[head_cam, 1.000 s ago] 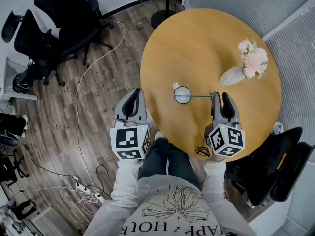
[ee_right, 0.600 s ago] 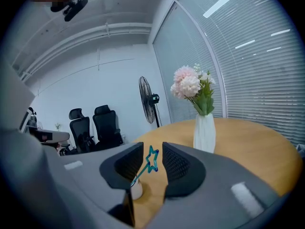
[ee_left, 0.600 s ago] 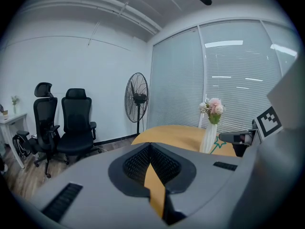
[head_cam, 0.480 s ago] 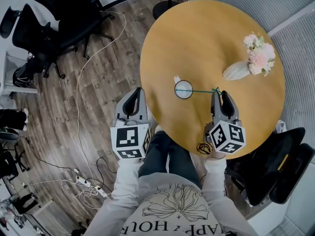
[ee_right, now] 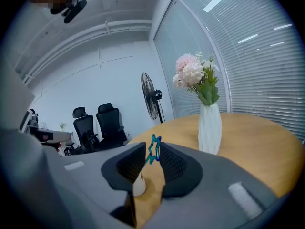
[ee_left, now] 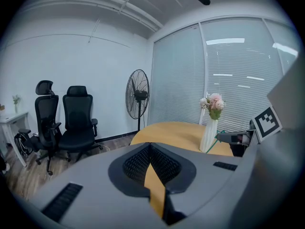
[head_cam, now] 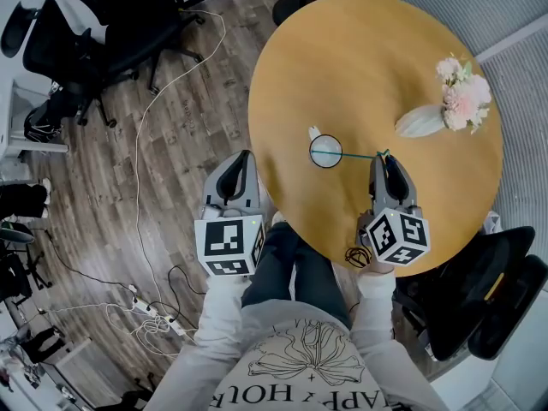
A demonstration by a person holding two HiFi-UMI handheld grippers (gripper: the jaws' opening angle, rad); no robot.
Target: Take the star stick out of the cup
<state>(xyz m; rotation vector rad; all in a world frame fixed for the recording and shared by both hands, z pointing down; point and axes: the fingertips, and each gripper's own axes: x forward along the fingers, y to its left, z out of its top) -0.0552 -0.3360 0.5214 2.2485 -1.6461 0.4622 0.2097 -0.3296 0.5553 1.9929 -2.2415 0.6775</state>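
Note:
A white cup (head_cam: 326, 152) stands on the round wooden table (head_cam: 360, 58) near its front edge. A thin green star stick (head_cam: 355, 155) leans out of it to the right. My right gripper (head_cam: 384, 159) sits at the stick's outer end. In the right gripper view the blue-green star (ee_right: 154, 149) stands between the jaws of the right gripper (ee_right: 152, 150), which are closing; a slim gap shows on its left side. The cup (ee_right: 138, 185) peeks out low behind them. My left gripper (head_cam: 242, 157) hangs off the table's left edge, tips together and empty (ee_left: 150, 149).
A white vase with pink flowers (head_cam: 424, 120) lies further right on the table, past the right gripper. Black office chairs (head_cam: 103, 15) and a loose cable (head_cam: 141, 144) occupy the floor at left. Another black chair (head_cam: 479, 289) sits at the right. A fan (ee_left: 138, 97) stands behind the table.
The view has shifted slightly. The right gripper has stayed at the star end of the stick, and its jaws look narrower around it. The left gripper has not moved.

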